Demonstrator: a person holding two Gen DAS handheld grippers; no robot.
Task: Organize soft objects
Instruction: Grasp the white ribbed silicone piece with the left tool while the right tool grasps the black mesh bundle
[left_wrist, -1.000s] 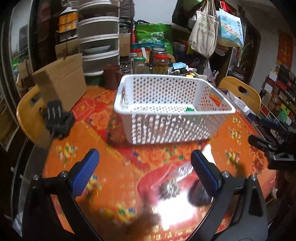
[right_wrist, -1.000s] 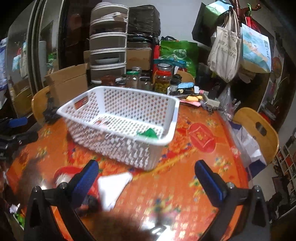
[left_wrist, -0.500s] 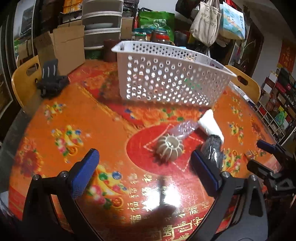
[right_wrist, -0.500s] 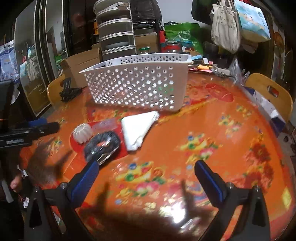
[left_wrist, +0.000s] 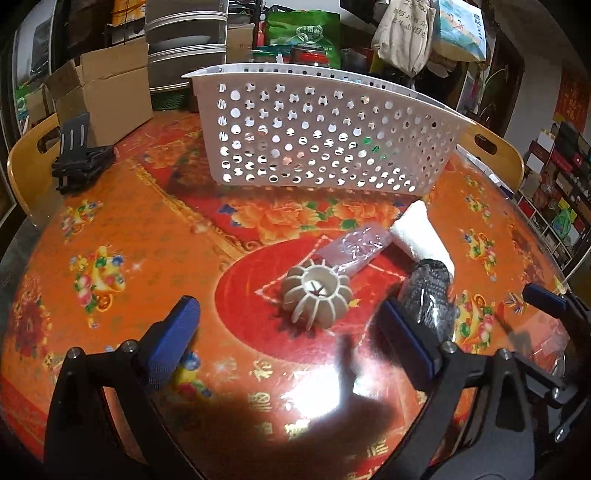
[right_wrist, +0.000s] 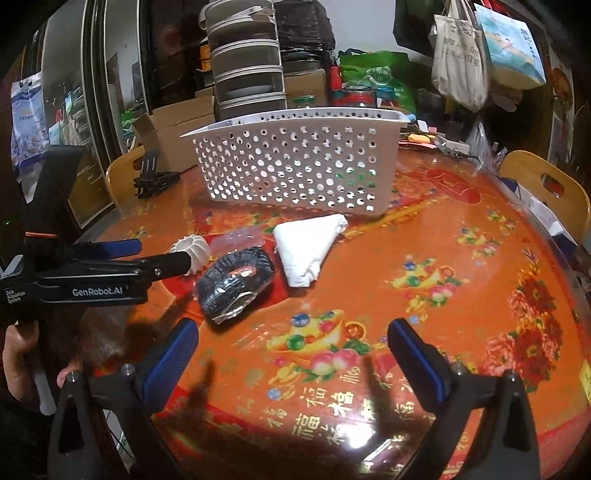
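A white perforated basket (left_wrist: 317, 136) (right_wrist: 295, 162) stands at the far middle of the table, something green inside. In front of it lie a beige ribbed round piece (left_wrist: 317, 291) (right_wrist: 192, 249), a black mesh bundle in clear wrap (left_wrist: 428, 291) (right_wrist: 236, 280), a folded white cloth (left_wrist: 421, 236) (right_wrist: 306, 247) and a clear plastic bag (left_wrist: 354, 247). My left gripper (left_wrist: 295, 339) is open, low over the table, just short of the ribbed piece. My right gripper (right_wrist: 291, 354) is open and empty, right of the black bundle.
The table has an orange-red flowered cover (right_wrist: 443, 280). A black folded stand (left_wrist: 79, 155) and a cardboard box (left_wrist: 107, 92) sit at the far left. Jars, bags and stacked drawers crowd the back. Wooden chairs (right_wrist: 546, 192) stand around.
Both grippers have dropped lower and closer to the soft objects. The basket now shows side-on instead of from above. Both grippers stay open.
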